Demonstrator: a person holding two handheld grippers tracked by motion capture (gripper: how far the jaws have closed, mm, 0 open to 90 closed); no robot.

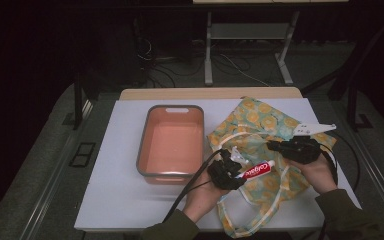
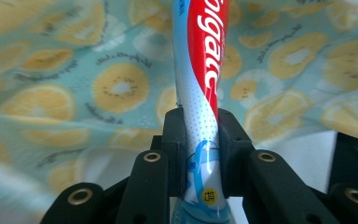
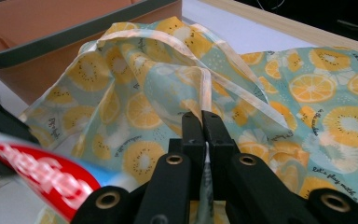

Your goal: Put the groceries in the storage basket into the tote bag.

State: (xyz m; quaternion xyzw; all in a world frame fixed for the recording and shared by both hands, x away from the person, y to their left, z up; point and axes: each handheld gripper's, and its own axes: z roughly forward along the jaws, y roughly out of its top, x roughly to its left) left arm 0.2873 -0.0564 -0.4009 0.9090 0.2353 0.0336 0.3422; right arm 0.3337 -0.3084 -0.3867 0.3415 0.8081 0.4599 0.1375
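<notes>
High view shows the left gripper (image 1: 228,171) pinching the toothpaste tube (image 1: 256,170) by its tail end, poised over the fruit-print bag (image 1: 260,122), while the right gripper (image 1: 286,148) clamps the bag's rim, lifting it. The tube looks not yet inside; judging by this, sliding it into the opening and letting go remain. The pink tub (image 1: 172,141) sits beside.

tube (image 2: 200,93): glossy smooth plastic | bag (image 1: 260,125): thin printed cloth, matt, creased | tub (image 1: 172,142): smooth plastic, slight sheen | left gripper (image 2: 200,154): matt black plastic, brass-like inserts | table (image 1: 125,150): matt white top, wood edge
</notes>
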